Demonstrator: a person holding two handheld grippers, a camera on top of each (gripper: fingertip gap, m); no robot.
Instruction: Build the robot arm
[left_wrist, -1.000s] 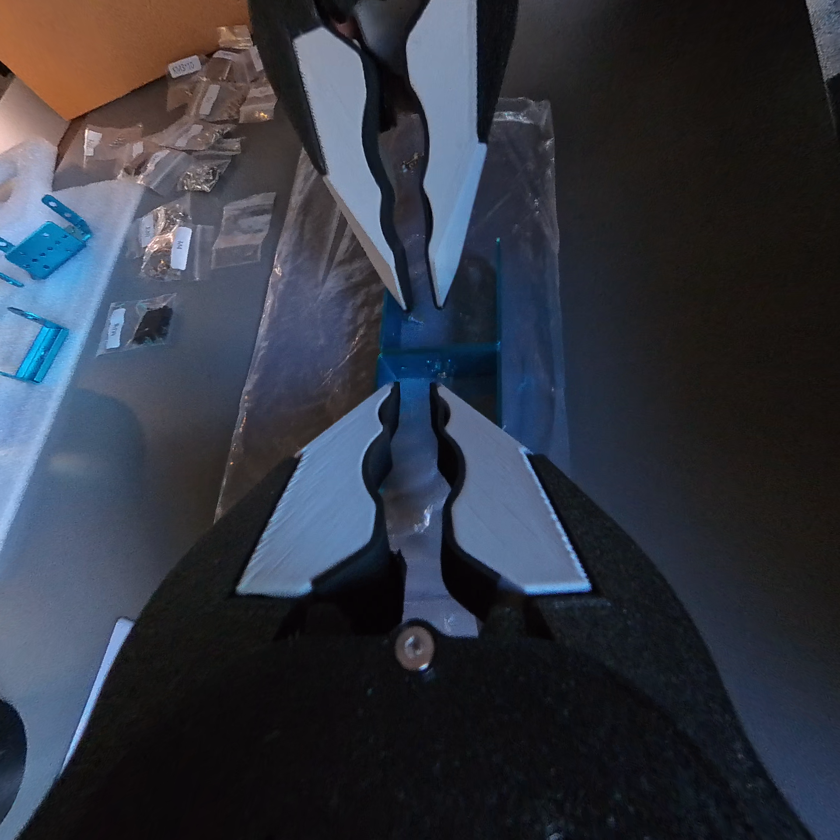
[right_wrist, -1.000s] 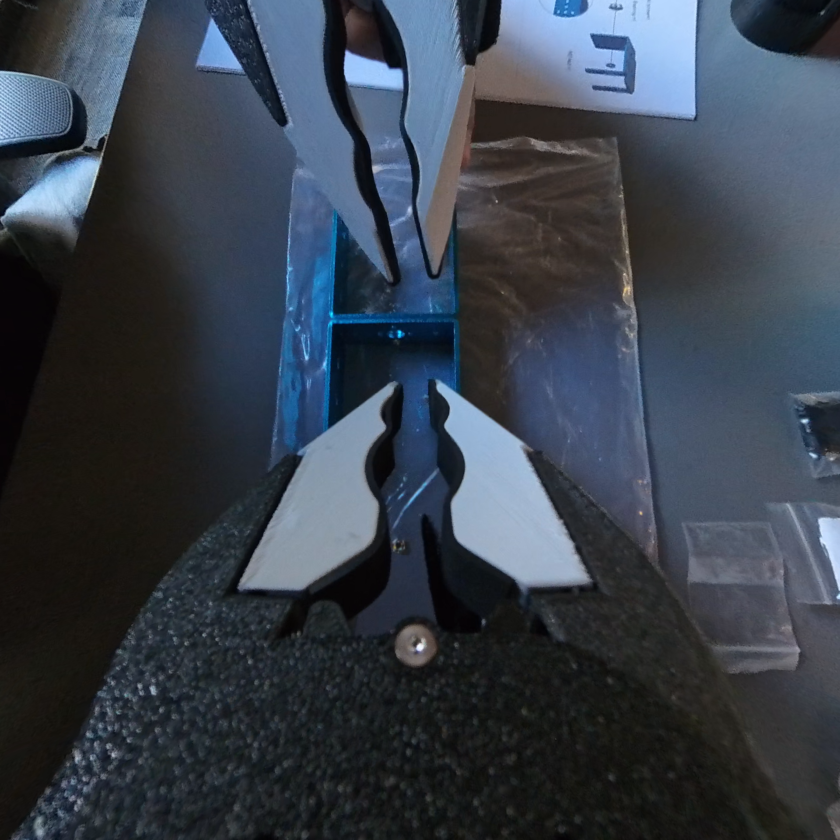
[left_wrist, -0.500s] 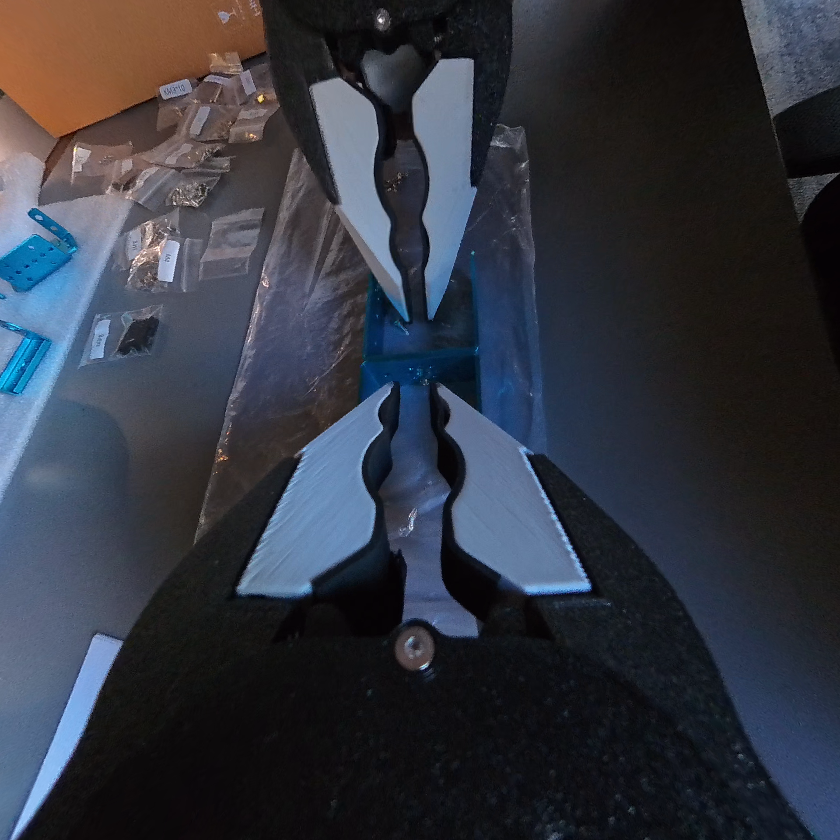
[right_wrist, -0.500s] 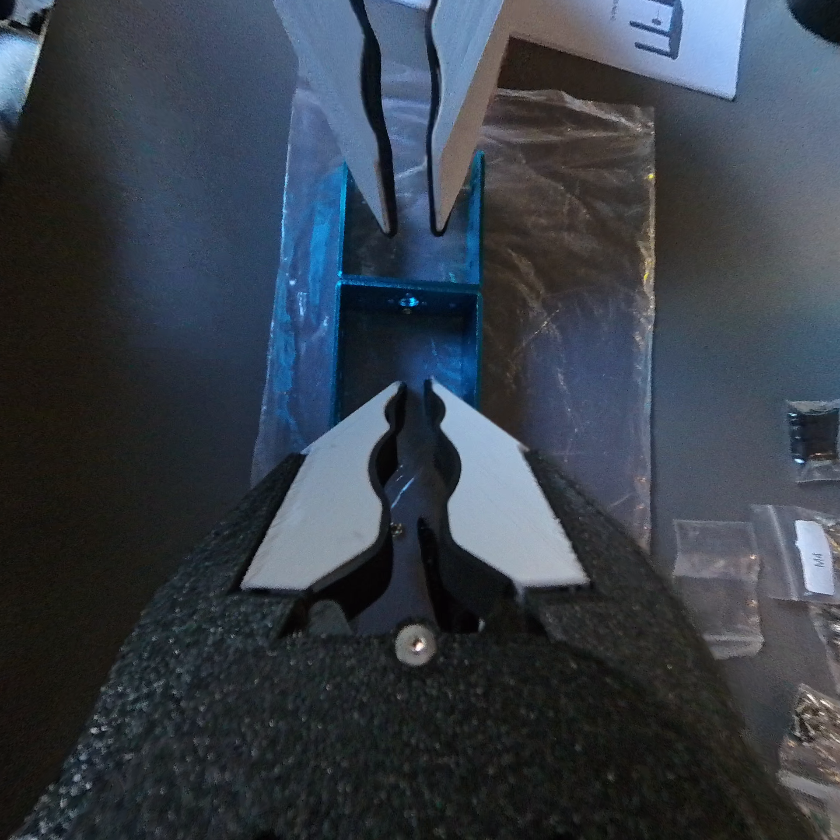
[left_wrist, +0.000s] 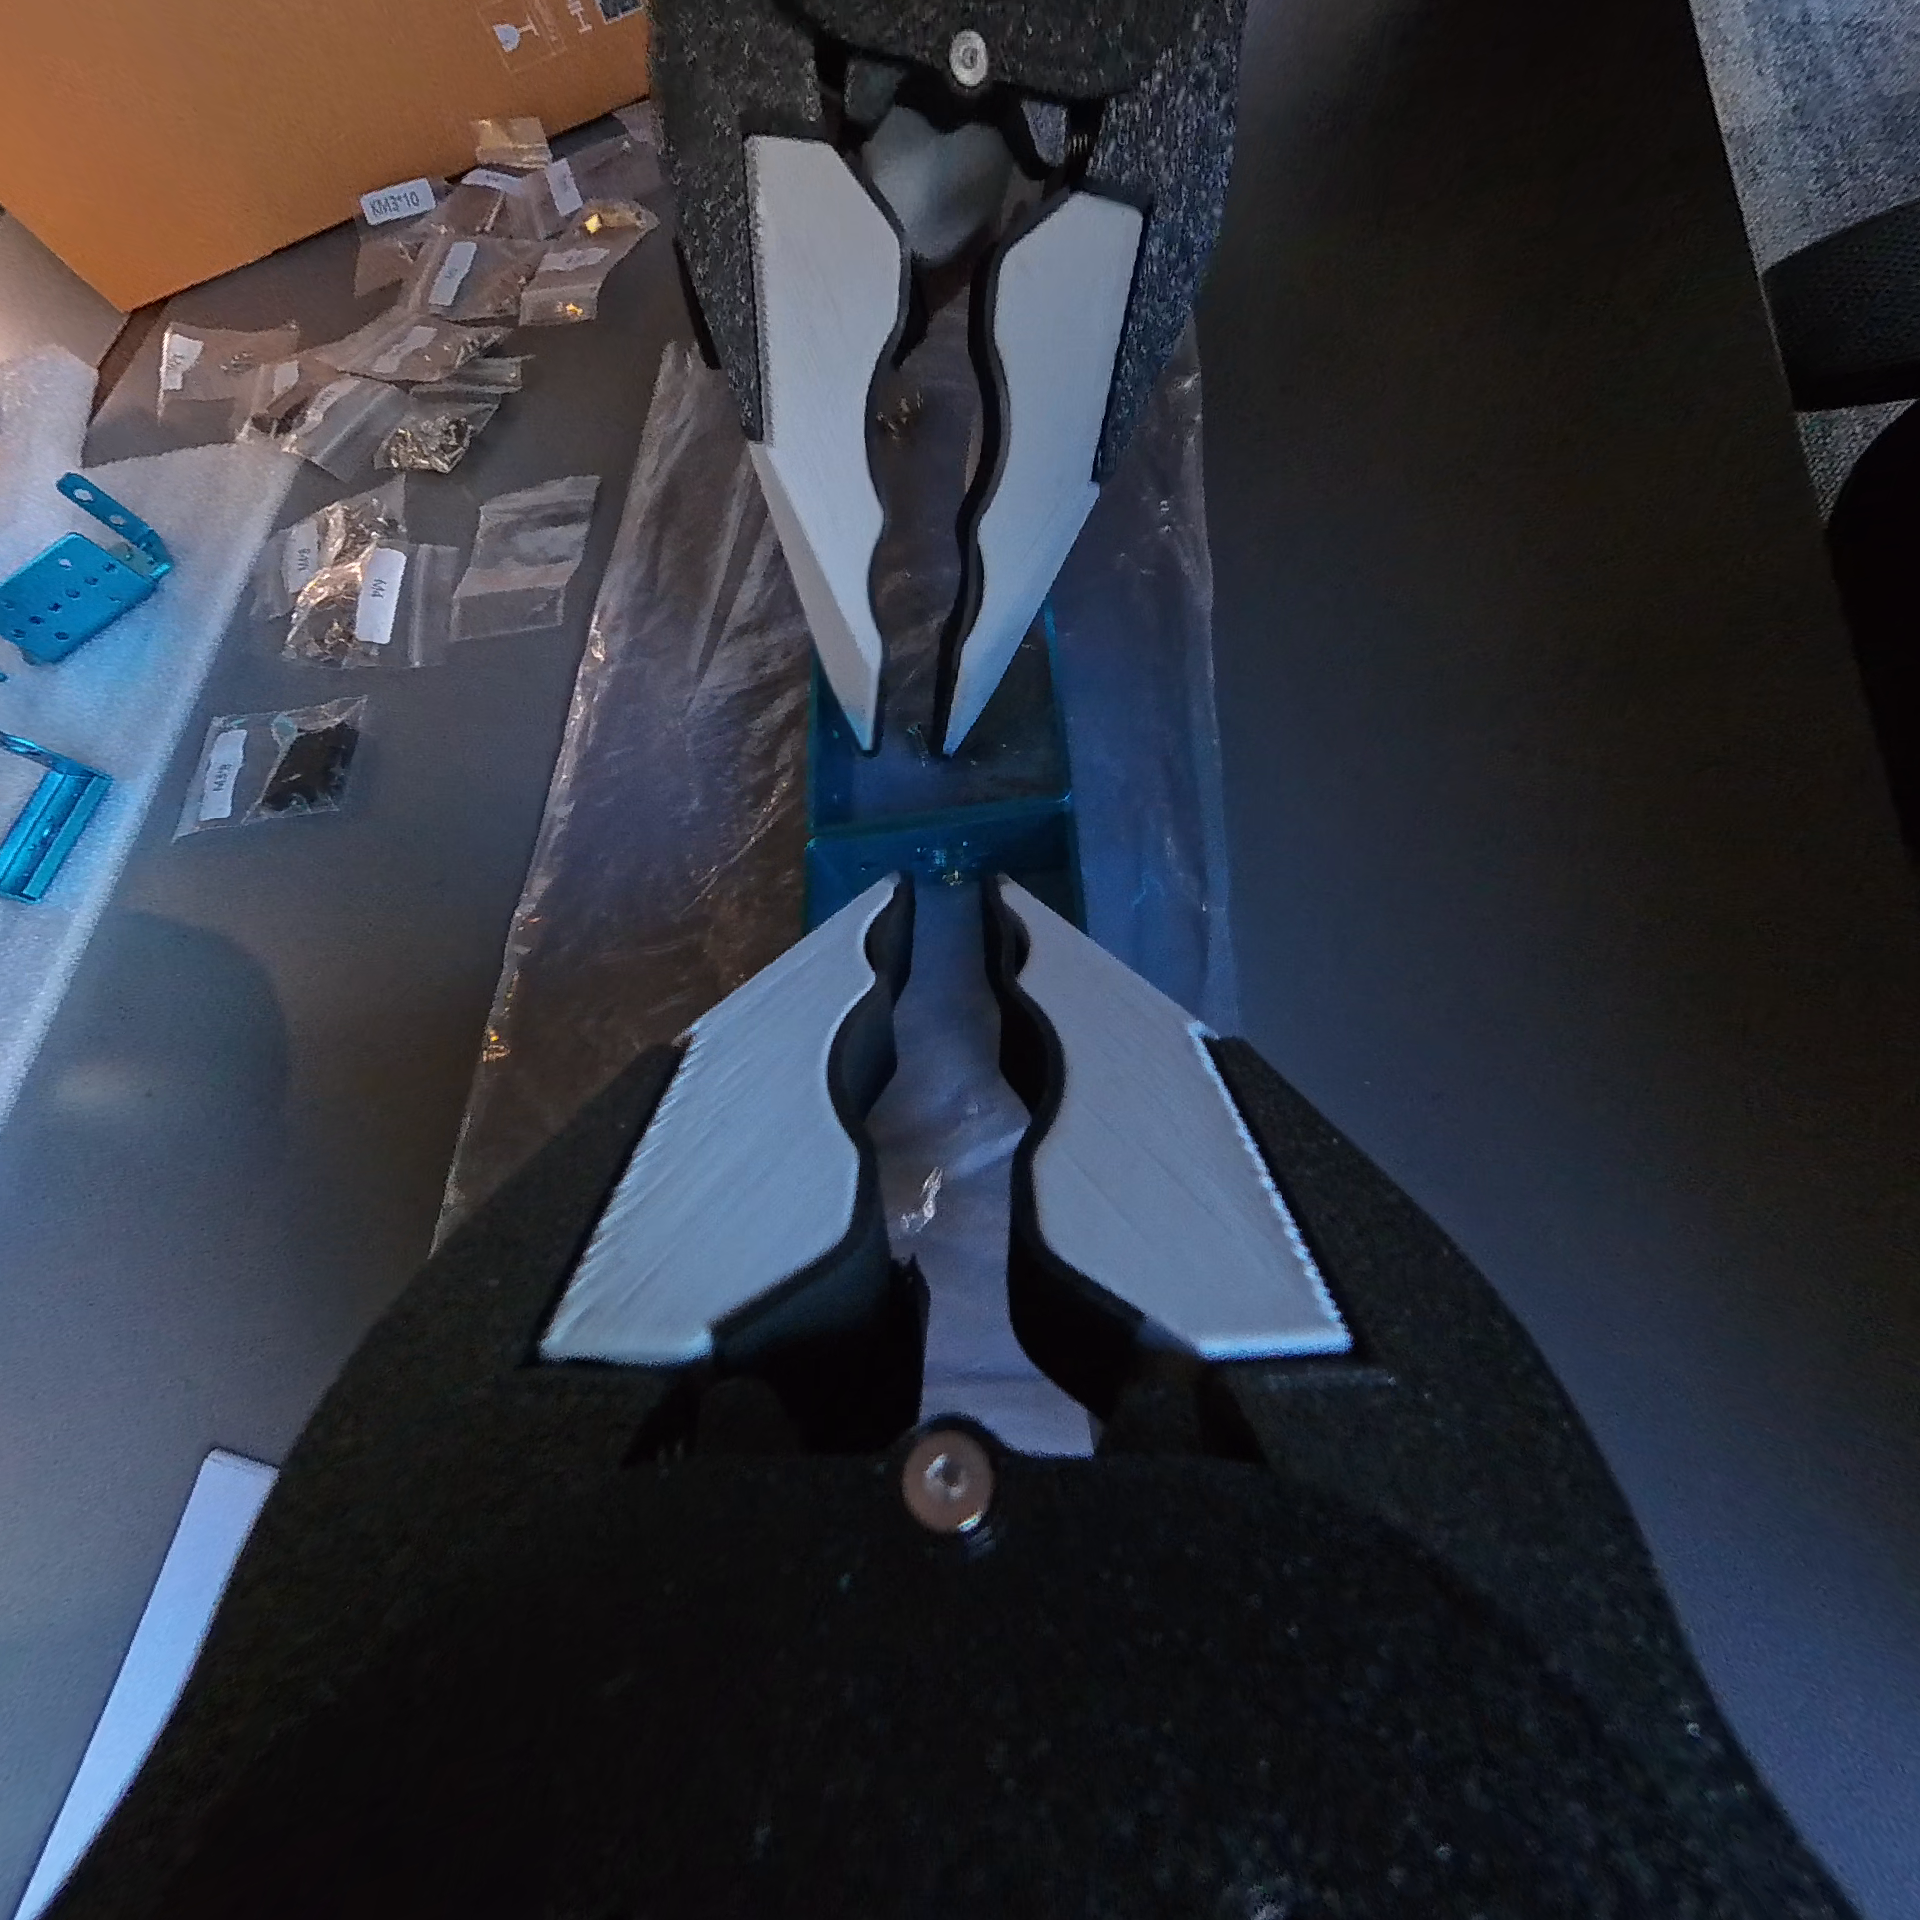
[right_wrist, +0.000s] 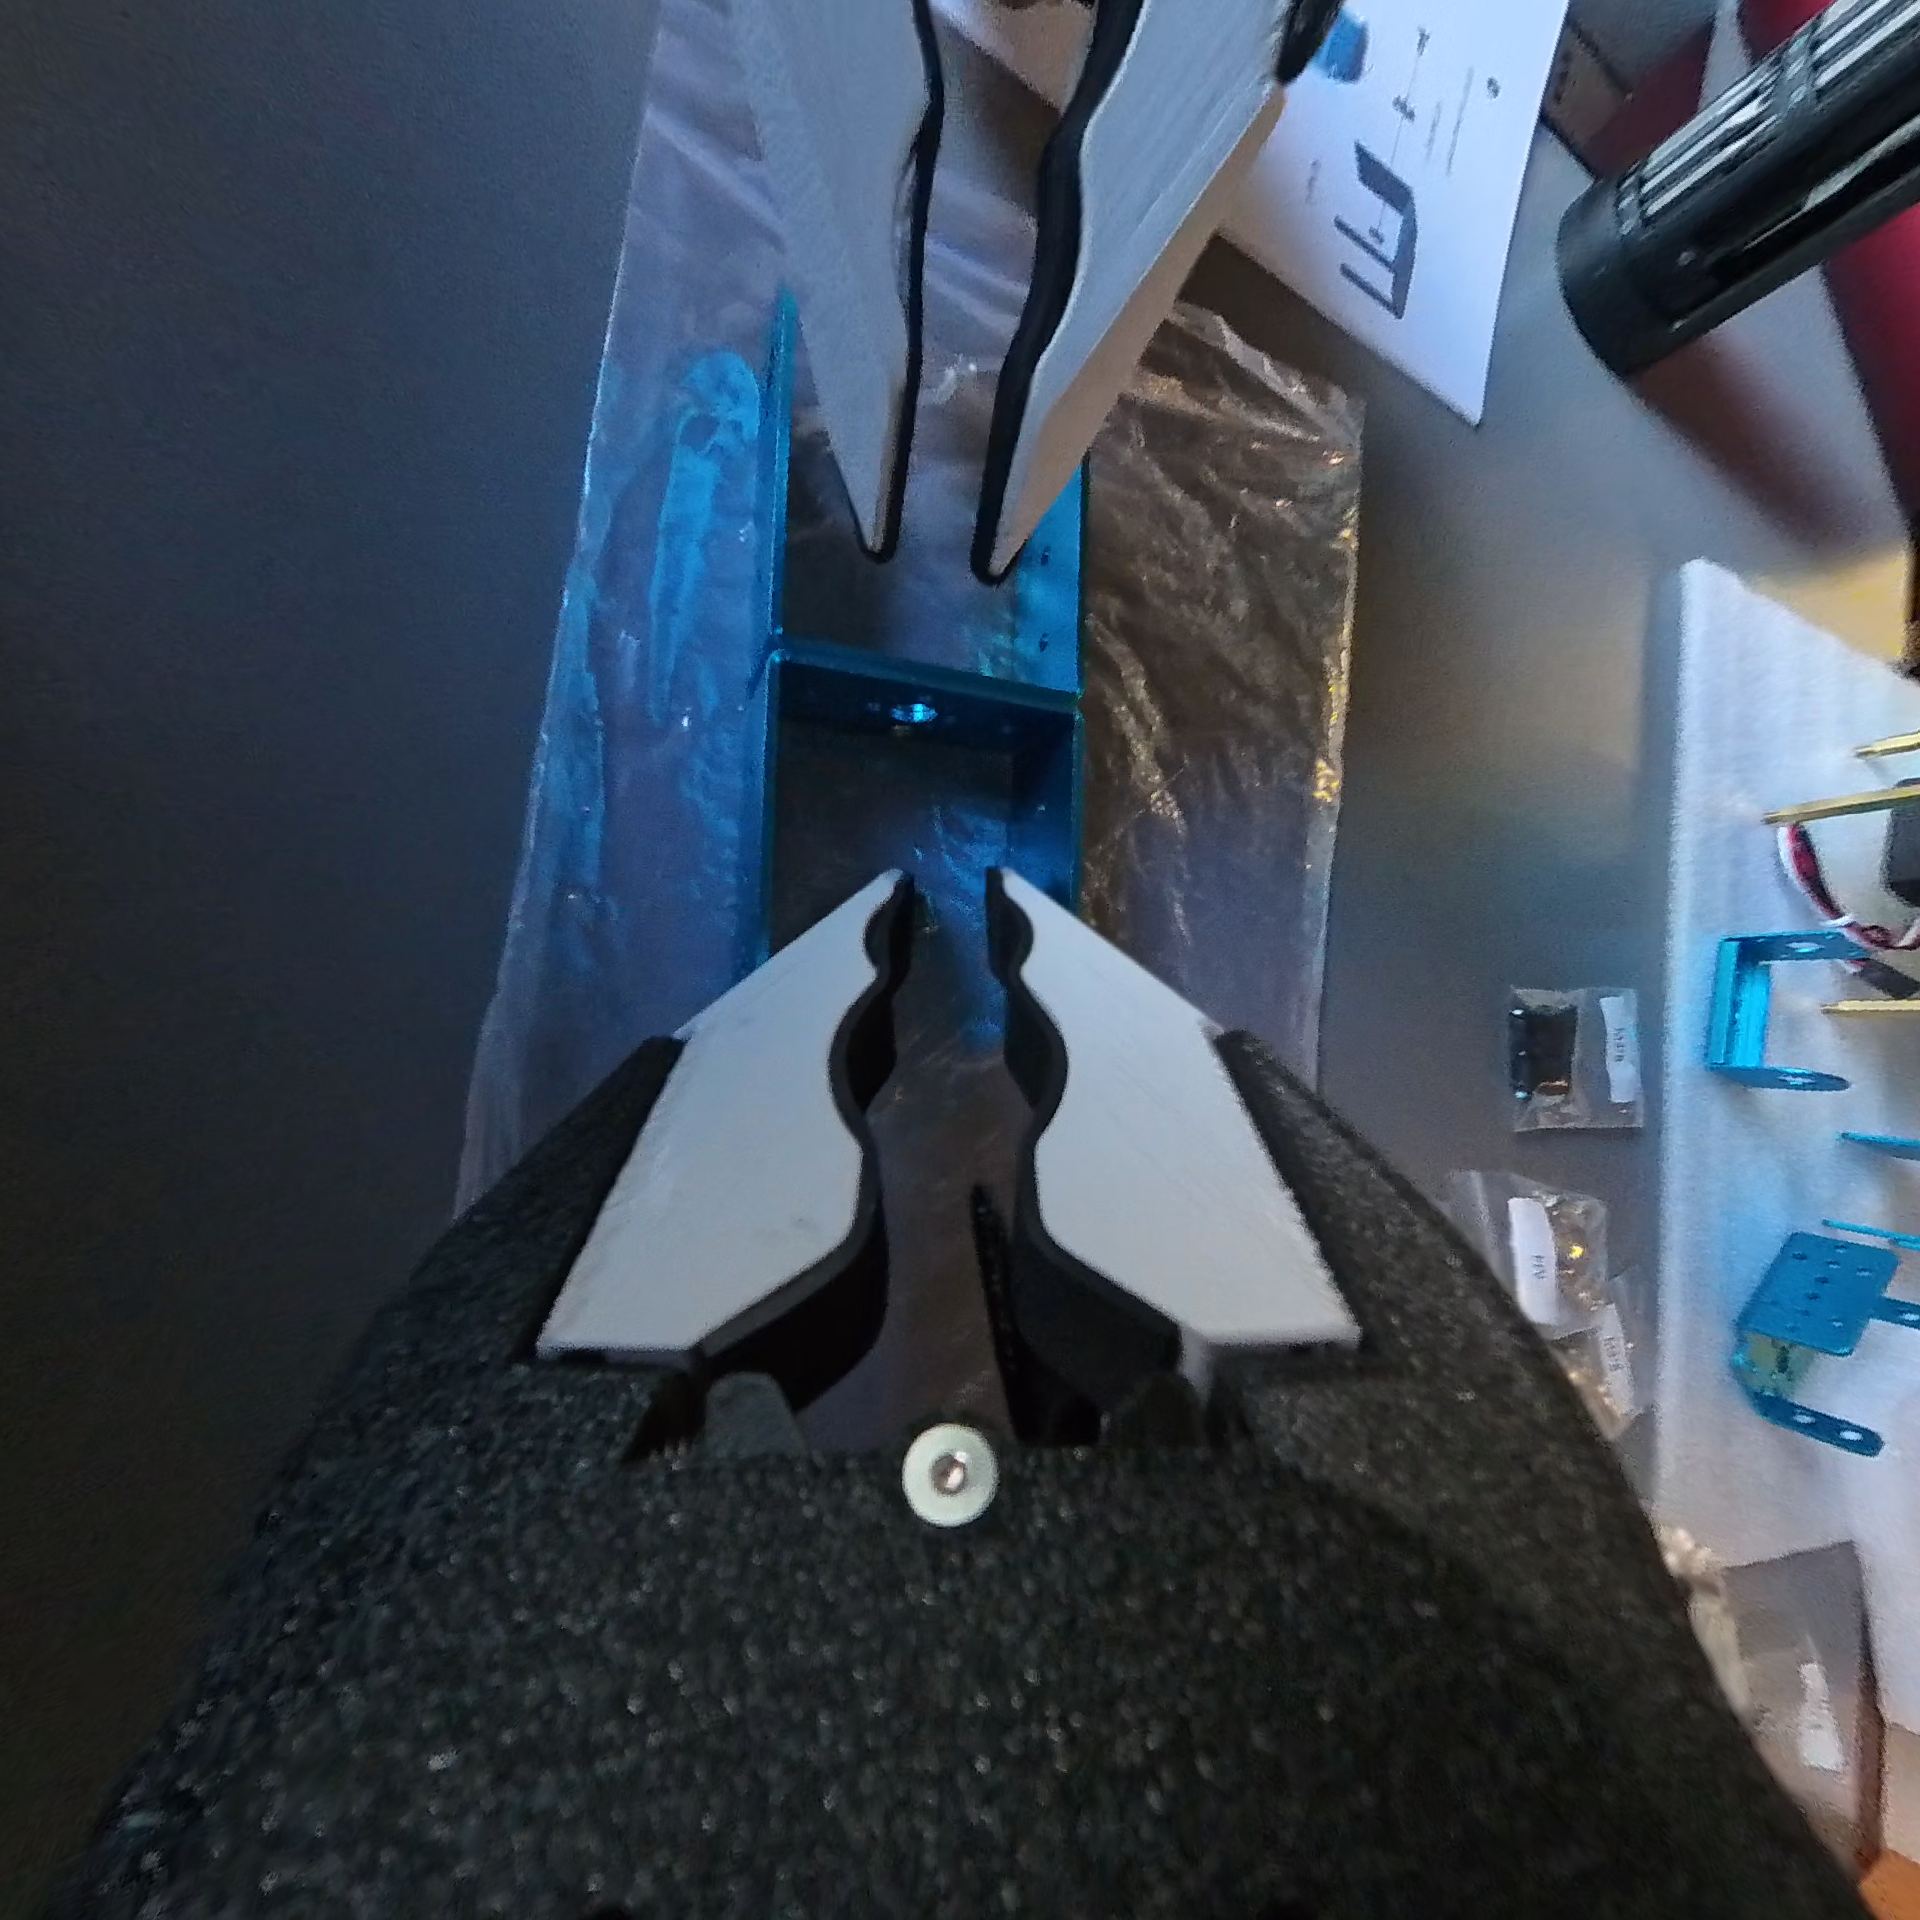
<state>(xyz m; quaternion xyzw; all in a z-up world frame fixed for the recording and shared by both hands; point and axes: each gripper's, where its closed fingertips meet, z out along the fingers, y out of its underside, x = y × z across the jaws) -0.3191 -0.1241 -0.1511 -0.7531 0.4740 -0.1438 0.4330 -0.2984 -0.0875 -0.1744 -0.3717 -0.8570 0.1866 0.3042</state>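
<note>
**Two claws nose to nose over the blue bracket**

Closest in, on the left wrist view: the left claw (left_wrist: 948, 881), tips parted by a thin slit, nothing clamped between them. Poised right at the near face of the blue bracket (left_wrist: 935, 831), nose aimed at its crossbar. Impossible to say whether the tips touch the film beneath.

Now the bracket itself. H-shaped, bright blue metal, lying flat inside a clear plastic bag (left_wrist: 665, 831) on the dark table (left_wrist: 1507, 727). Two long rails running straight along the line from one claw to the other, crossbar square across that line with a small hole at its middle. Film wrinkled and shiny, blue smeared through it beside the bracket's rail in the right wrist view.

Just past the crossbar, the right claw (left_wrist: 906, 743), pointing back the opposite way, also narrowly spread and gripping nothing that shows. Tips down in the far bay between the rails. So one claw at each open end, neither clearly nearer than the other.

Farther out, left of the bracket: small bags of hardware (left_wrist: 364, 613) scattered on the table, smaller blue parts (left_wrist: 62, 613) on white foam, and beyond those a cardboard box (left_wrist: 260, 125).
</note>
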